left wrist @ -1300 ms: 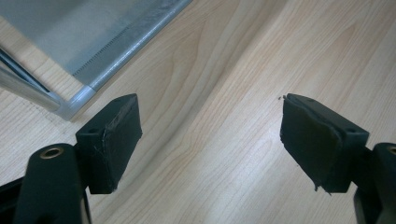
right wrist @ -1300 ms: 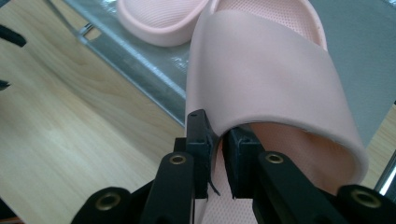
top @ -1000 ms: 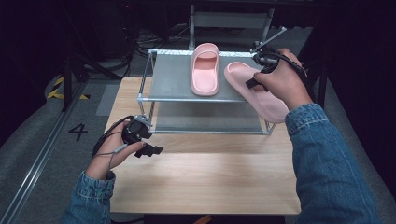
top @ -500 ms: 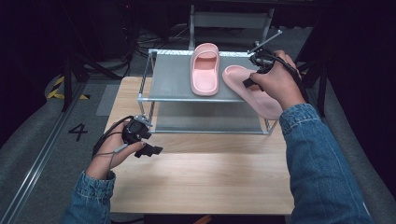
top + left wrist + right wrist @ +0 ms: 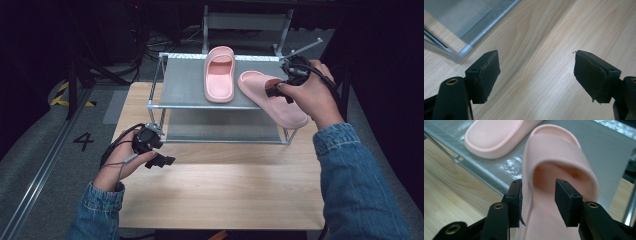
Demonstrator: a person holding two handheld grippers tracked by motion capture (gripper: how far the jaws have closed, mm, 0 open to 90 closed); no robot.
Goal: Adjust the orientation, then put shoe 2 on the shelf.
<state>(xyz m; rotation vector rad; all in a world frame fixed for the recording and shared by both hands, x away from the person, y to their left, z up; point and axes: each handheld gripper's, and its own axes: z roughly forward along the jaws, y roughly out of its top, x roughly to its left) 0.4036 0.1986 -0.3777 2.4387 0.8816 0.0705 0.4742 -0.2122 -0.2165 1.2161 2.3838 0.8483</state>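
At the left, a hand in a denim sleeve holds the left tool low over the light wooden surface, just in front of the near left corner of a metal rack. In the left gripper view its two black jaws stand wide apart with nothing between them — bare wood grain below, and the rack's corner post and grey lower shelf at the upper left. A black cable loops from that tool around the wrist.

The rack stands on the far half of the surface: a grey upper shelf framed in silver tube, with a second shelf beneath. Near the middle of the upper shelf lies the first pink slipper, flat on its sole, lengthwise front to back.

Just to its right is the second pink slipper, angled so that one end sits on the shelf and the other juts out past the shelf's front right corner. The two slippers are close together but apart.

At the right, the other hand holds the right tool at this second slipper. In the right gripper view the jaws close on one side of the strap — one jaw outside it, the other inside the opening over the footbed — so the tool grips the slipper there. The first slipper's end shows at the upper left of that view, lying on the shelf.
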